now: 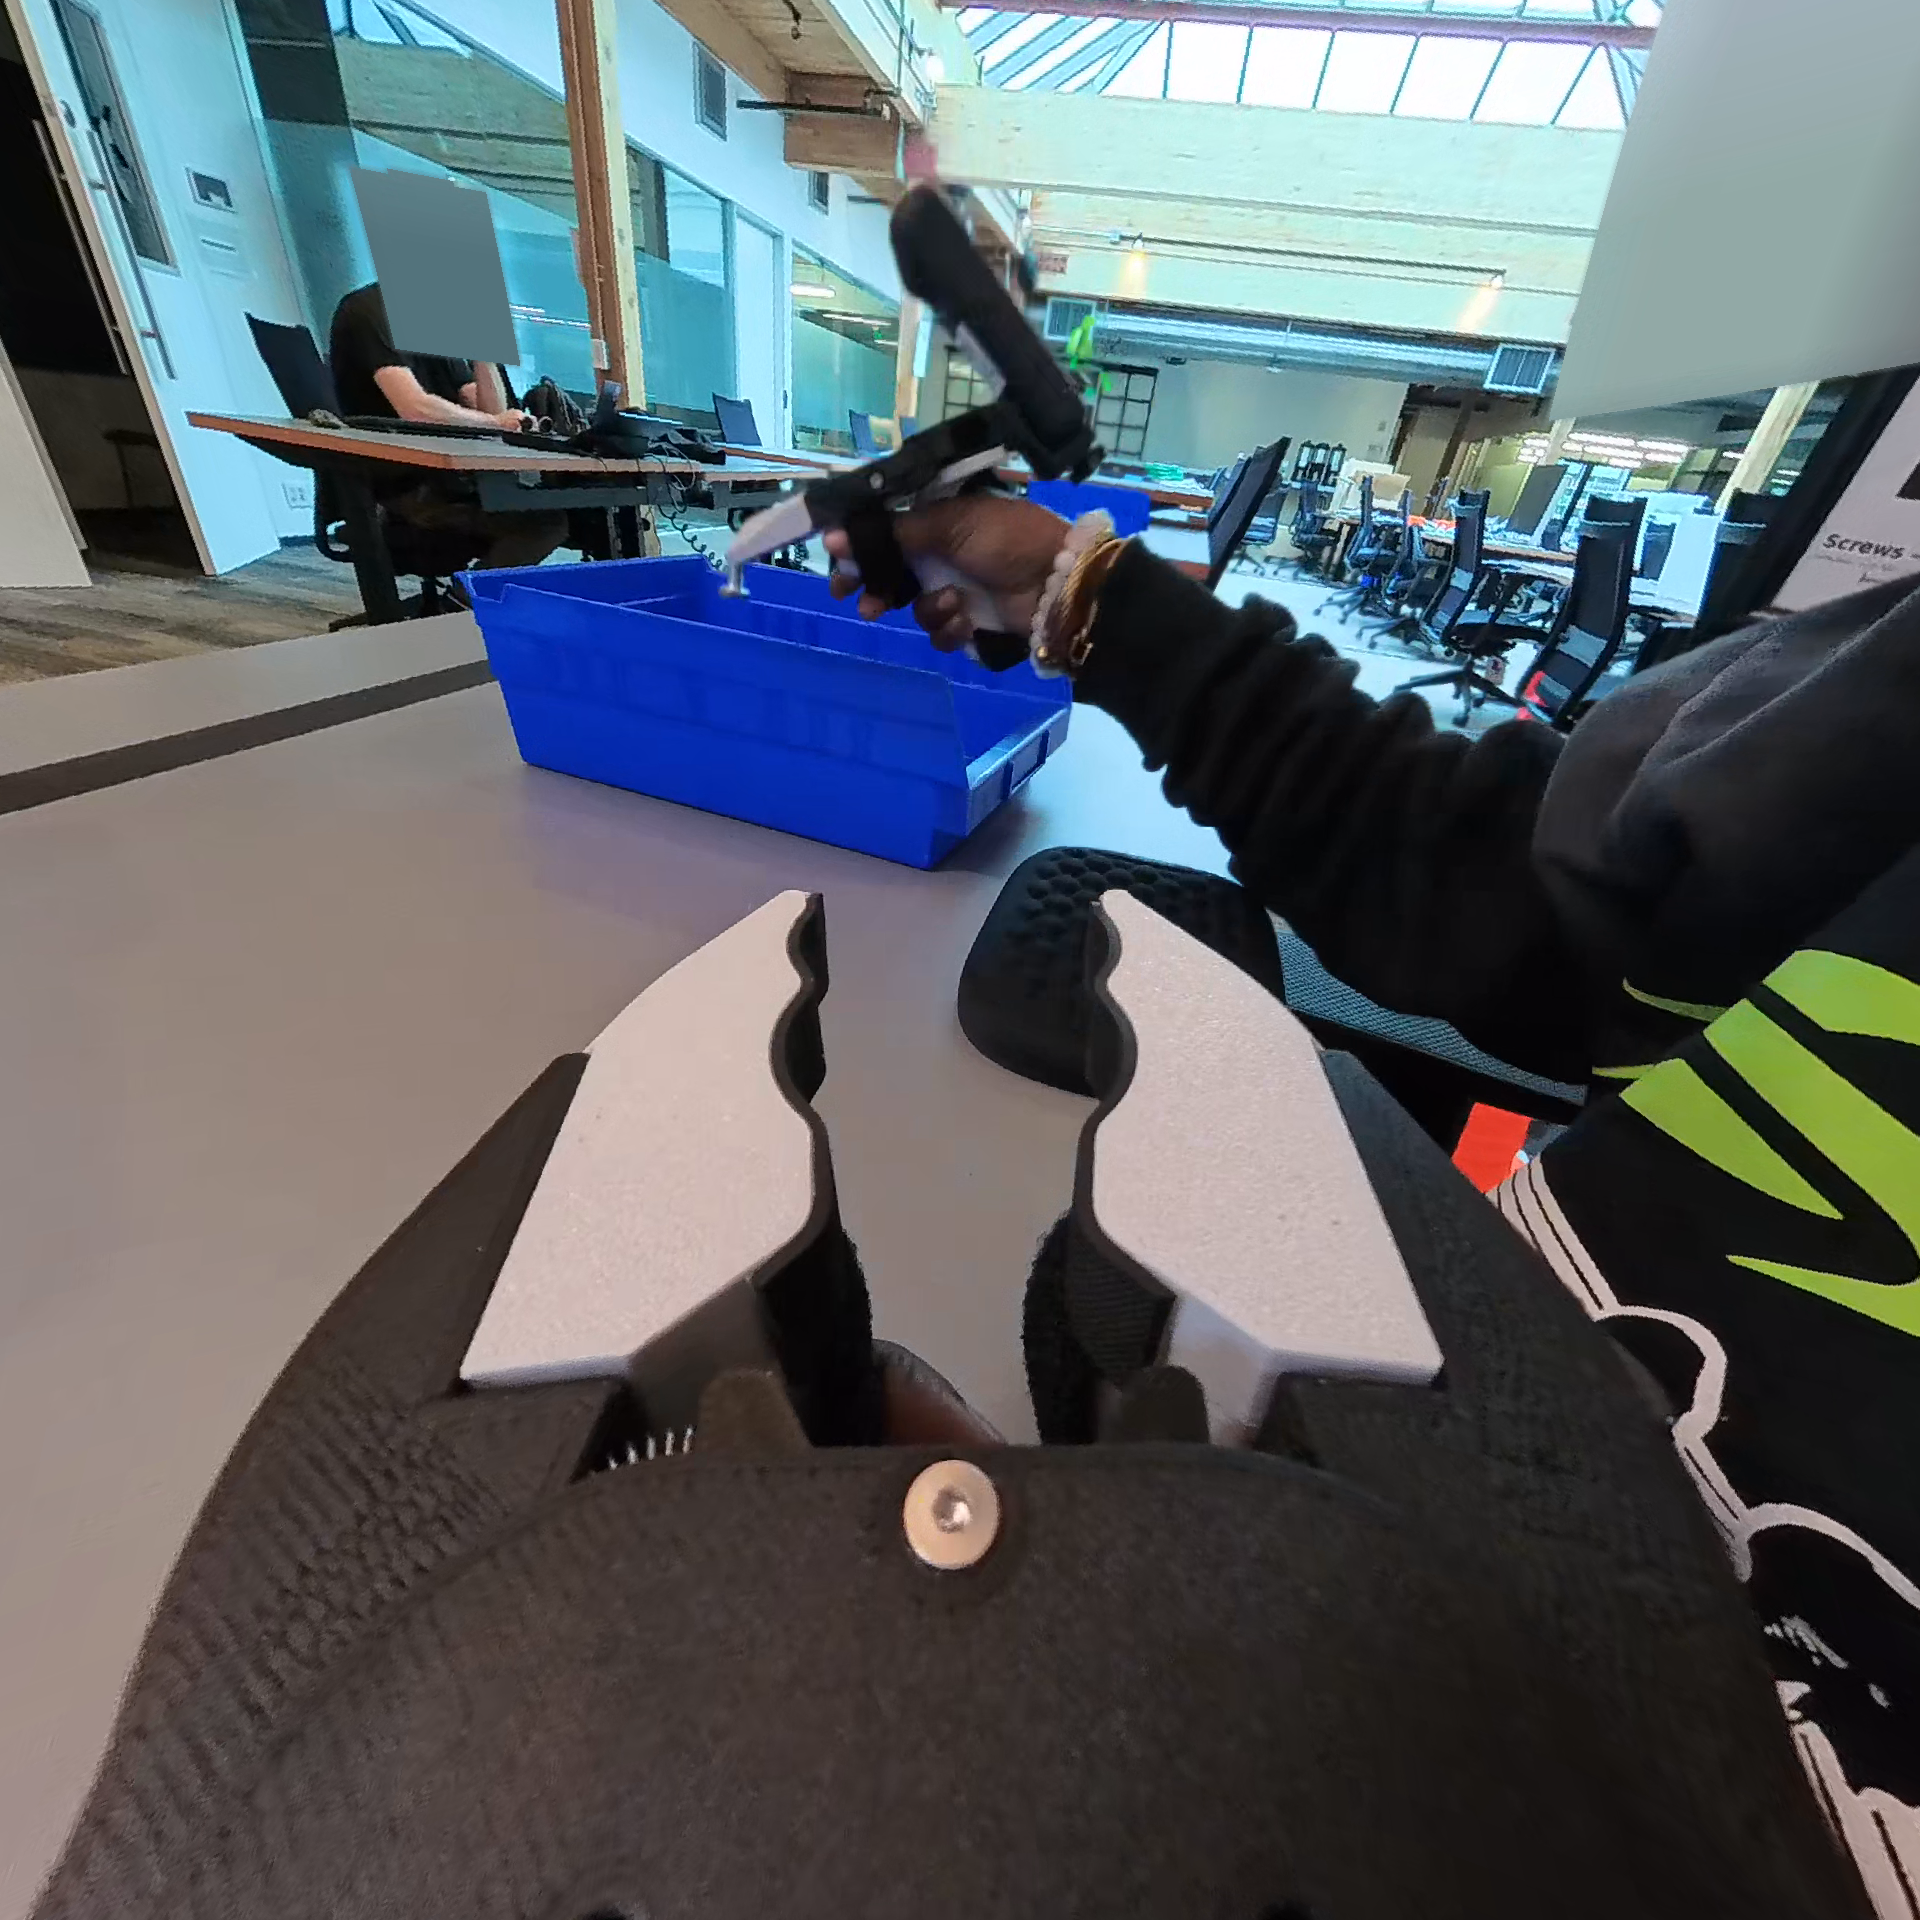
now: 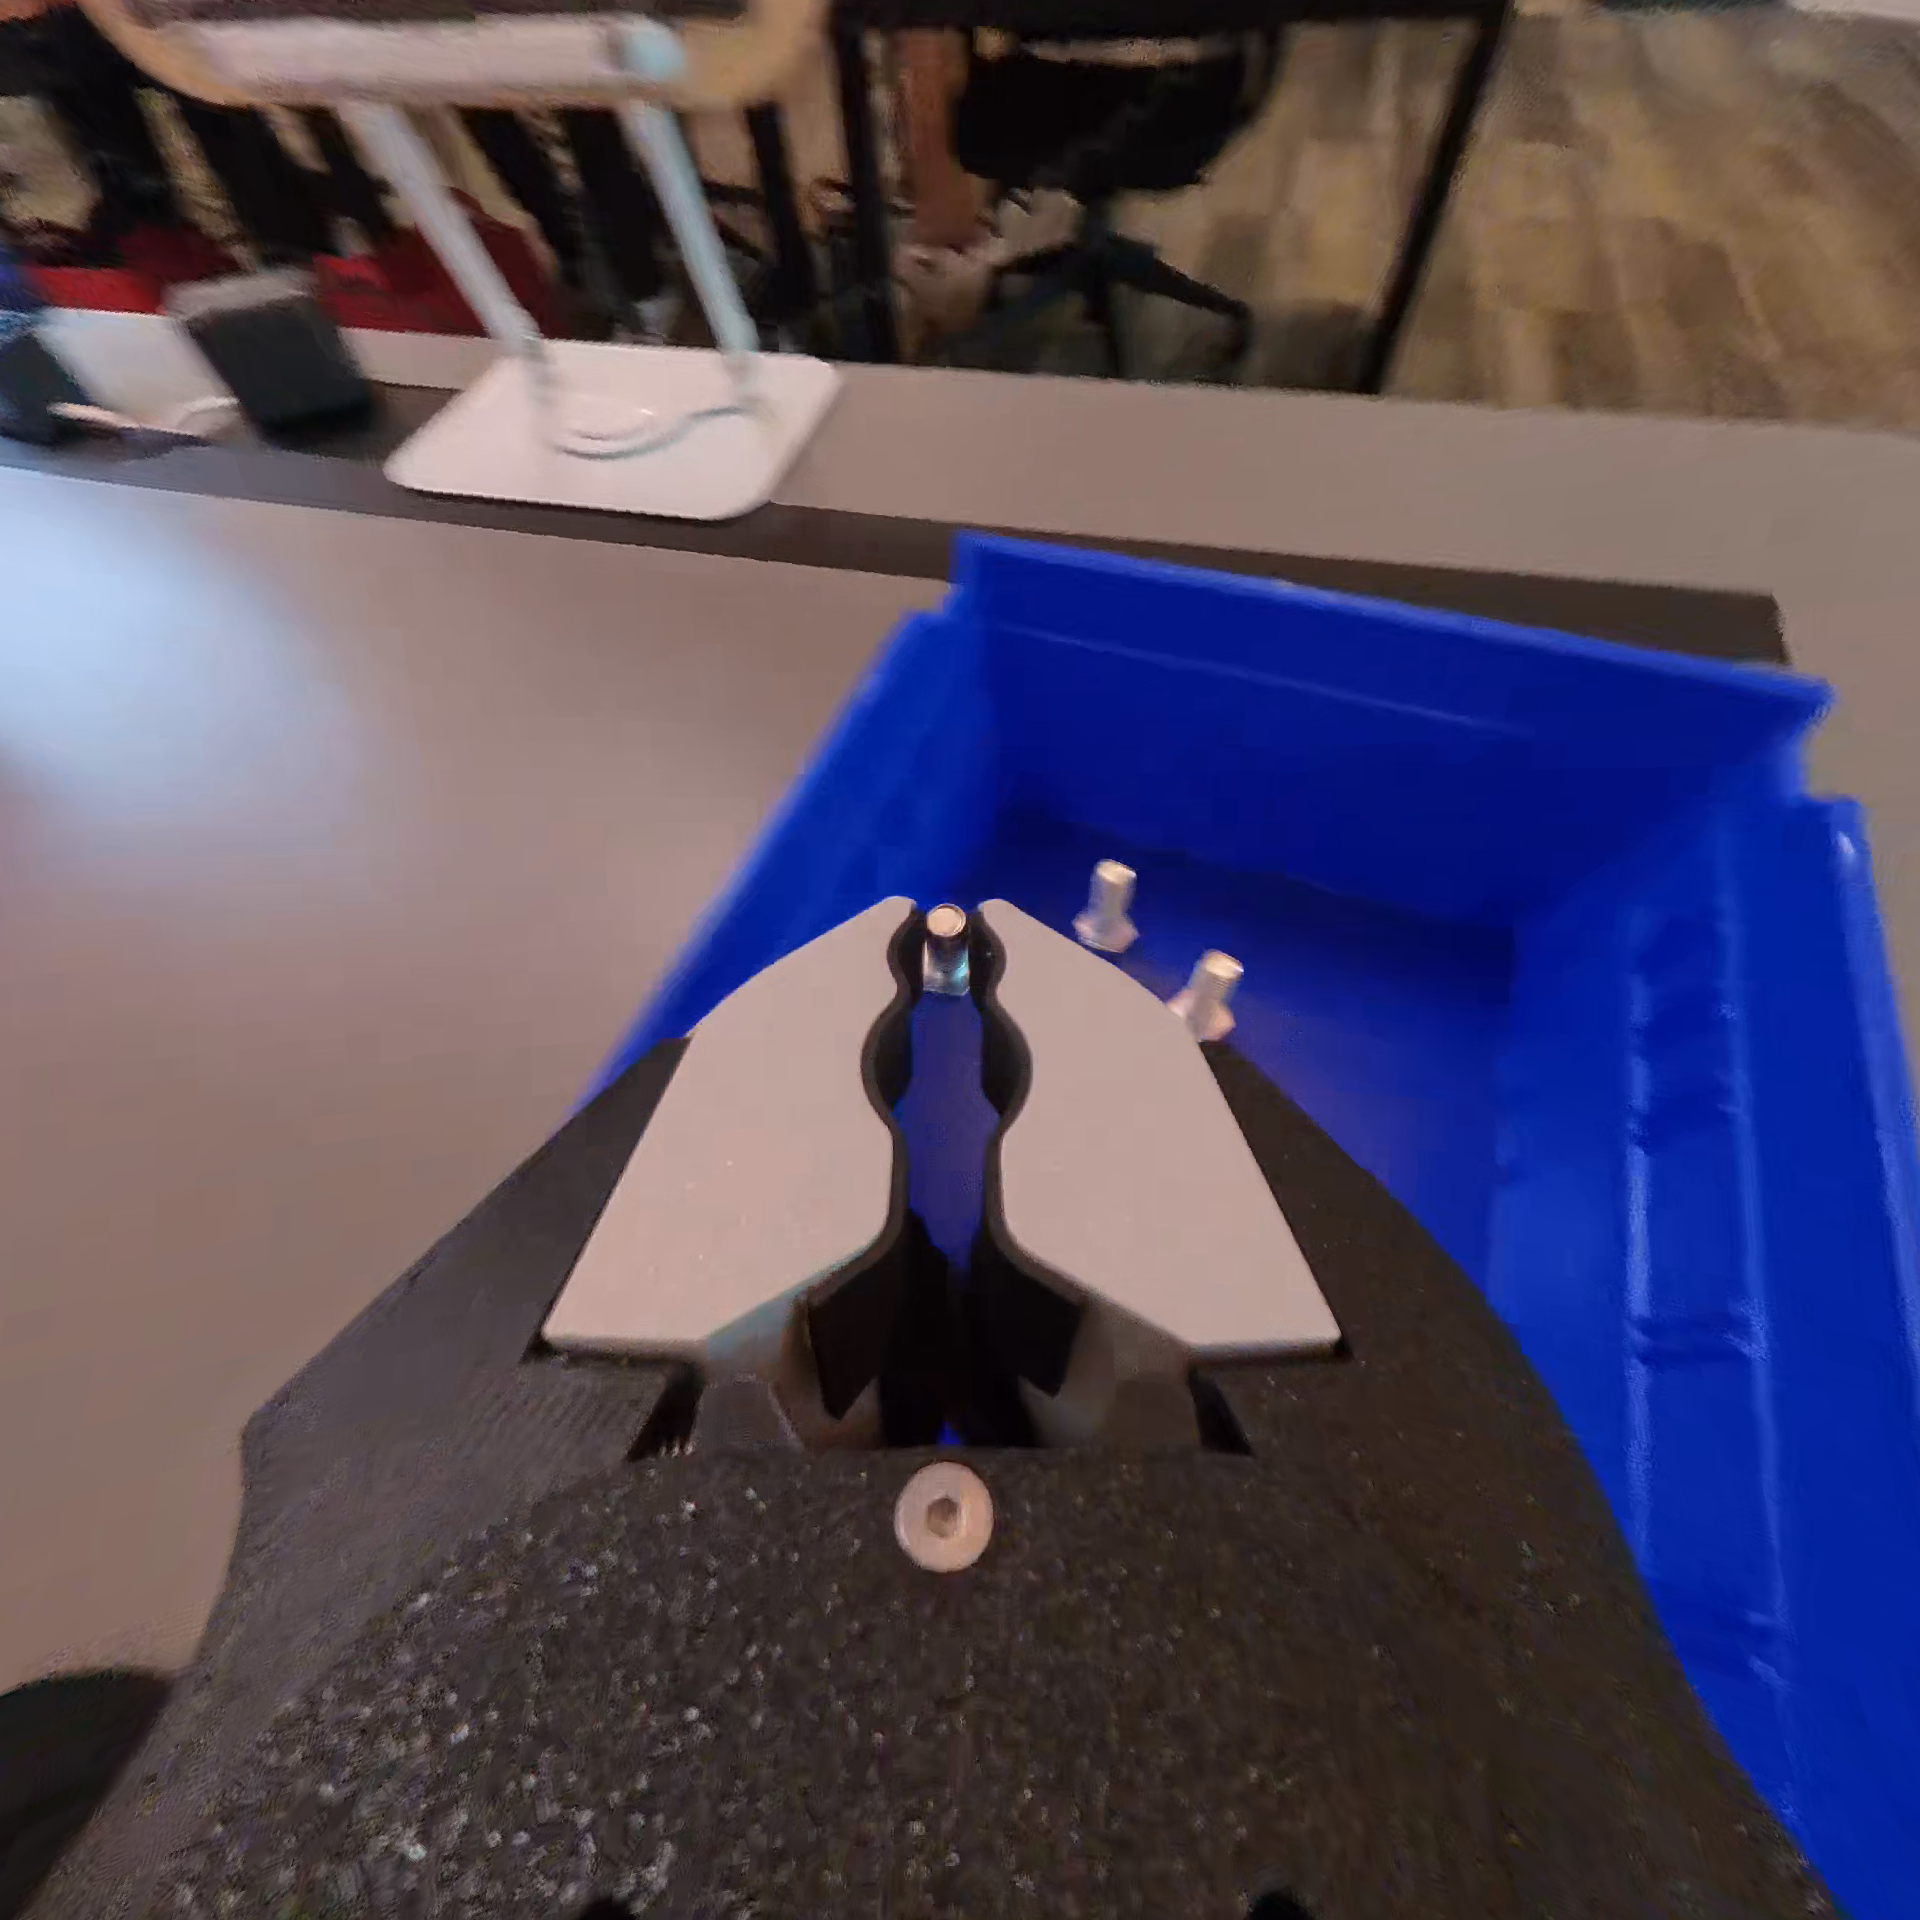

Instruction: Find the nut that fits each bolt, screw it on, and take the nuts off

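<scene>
Right fingers (image 2: pixel 1049 997) pinching bolt (image 2: pixel 945 951), two bolts (image 2: pixel 1108 906) in blue bin (image 2: pixel 1351 727)

silver bolt (image 2: pixel 945 961) upright, 2 bolts (image 2: pixel 1107 906) in bin (image 2: pixel 1299 727)

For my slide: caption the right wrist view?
Right claw shut on a bolt above the blue bin.

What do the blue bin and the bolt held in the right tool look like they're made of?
Blue bin: seemingly moulded plastic with a slight sheen, judging by its uniform colour, thin walls and moulded ribs. Bolt gripped by the right tool: looks like bright silvery metal, possibly zinc-plated steel, going by its reflective end face; blur leaves this open.
</scene>
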The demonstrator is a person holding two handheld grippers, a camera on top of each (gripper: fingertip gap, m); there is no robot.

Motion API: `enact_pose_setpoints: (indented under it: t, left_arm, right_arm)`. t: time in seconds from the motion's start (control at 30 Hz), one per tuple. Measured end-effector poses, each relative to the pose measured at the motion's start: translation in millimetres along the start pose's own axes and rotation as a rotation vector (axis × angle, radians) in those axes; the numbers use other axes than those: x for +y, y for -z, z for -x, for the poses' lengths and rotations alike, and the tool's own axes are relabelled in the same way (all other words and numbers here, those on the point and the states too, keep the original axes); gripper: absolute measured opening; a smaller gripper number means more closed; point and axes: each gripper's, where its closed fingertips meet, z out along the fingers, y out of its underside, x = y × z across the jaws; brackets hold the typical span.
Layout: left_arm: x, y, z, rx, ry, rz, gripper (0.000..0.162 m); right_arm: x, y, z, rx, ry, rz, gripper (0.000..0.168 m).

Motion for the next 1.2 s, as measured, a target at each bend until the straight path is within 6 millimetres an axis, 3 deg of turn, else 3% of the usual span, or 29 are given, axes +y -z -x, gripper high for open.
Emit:
enact_pose_setpoints:
  t: [0.17,0.3,0.7,0.8,0.9,0.97,1.1,1.2]
  left_arm:
    - [-0.2,0.2,1.0,-0.001,0.009,-0.002,0.048]
    - [-0.7,0.6,1.4,-0.003,0.01,-0.006,0.048]
    - [-1.3,1.2,1.8,-0.005,0.008,-0.011,0.048]
    - [-1.2,1.2,1.8,-0.005,0.009,-0.01,0.048]
    - [-1.4,1.4,2.0,-0.005,0.009,-0.011,0.048]
    - [-1.6,1.6,2.0,-0.007,0.007,-0.012,0.048]
    - [-1.9,1.5,1.8,-0.009,0.002,-0.011,0.048]
    - [-4.6,2.9,0.4,-0.012,-0.012,-0.024,0.048]
  right_arm:
    - [41.0,-32.4,-60.4,0.165,-0.043,0.123,0.008]
    - [70.0,-46.1,-85.5,0.223,-0.087,0.228,0.008]
    - [84.6,-47.3,-91.7,0.248,-0.092,0.294,0.009]
    - [79.5,-45.1,-88.2,0.241,-0.096,0.277,0.015]
    - [57.9,-35.2,-79.9,0.239,-0.095,0.189,0.021]
    - [32.7,-23.3,-62.8,0.207,-0.08,0.071,0.028]
    - [-25.2,18.4,2.5,0.041,-0.051,-0.262,0.036]
    - [-44.7,57.3,56.7,-0.104,-0.051,-0.446,0.036]
